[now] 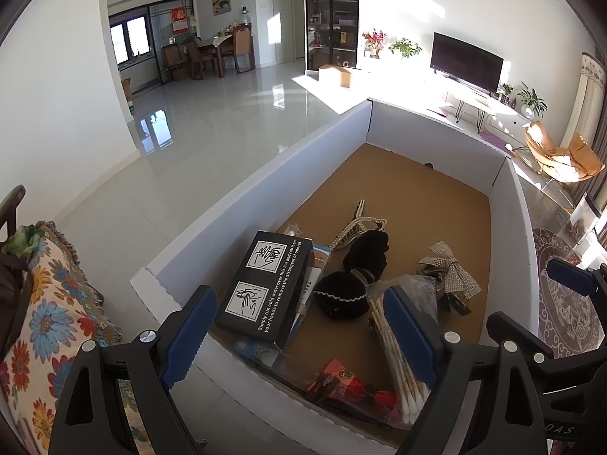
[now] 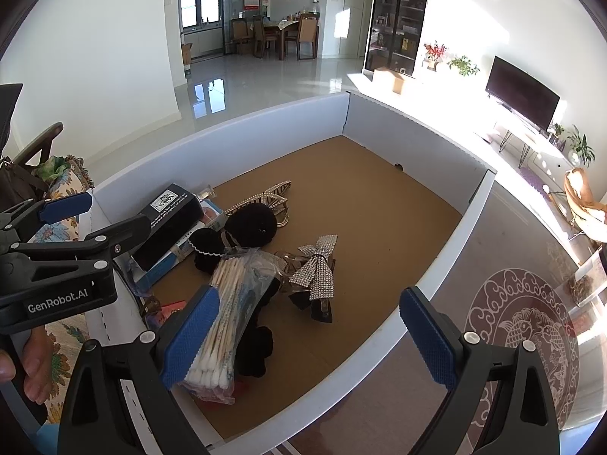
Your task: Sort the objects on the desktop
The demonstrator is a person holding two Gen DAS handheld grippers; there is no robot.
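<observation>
Two grippers, both hovering over the near edge of a white-walled tray (image 1: 265, 174) with a brown cardboard floor. Left gripper (image 1: 299, 326): jaws spread wide, nothing between the blue pads. Right gripper (image 2: 309, 337): jaws also wide apart, empty; its left pad overlaps the bag of cotton swabs (image 2: 224, 322) in the picture, contact unclear.

Clutter sits in the near-left part of the tray; far half is bare floor. Left wrist view, clock from tray centre:
- 8 o'clock: black box (image 1: 265, 284) with white hand-washing pictograms, tilted, resting on a light blue box (image 2: 167, 265).
- 6 o'clock: black fuzzy hair accessories (image 1: 353, 280), two lumps touching.
- 11 o'clock of those: pearl-studded hair clip (image 1: 360, 223).
- 3 o'clock of them: rhinestone bow clip (image 1: 451, 269), just beside the swab bag.
- Near wall, 6 o'clock: red packet (image 1: 341, 379) under clear wrap.

Outside the tray: floral cushion (image 1: 49, 311) at 9 o'clock, patterned rug (image 2: 531, 333) at 3 o'clock.
</observation>
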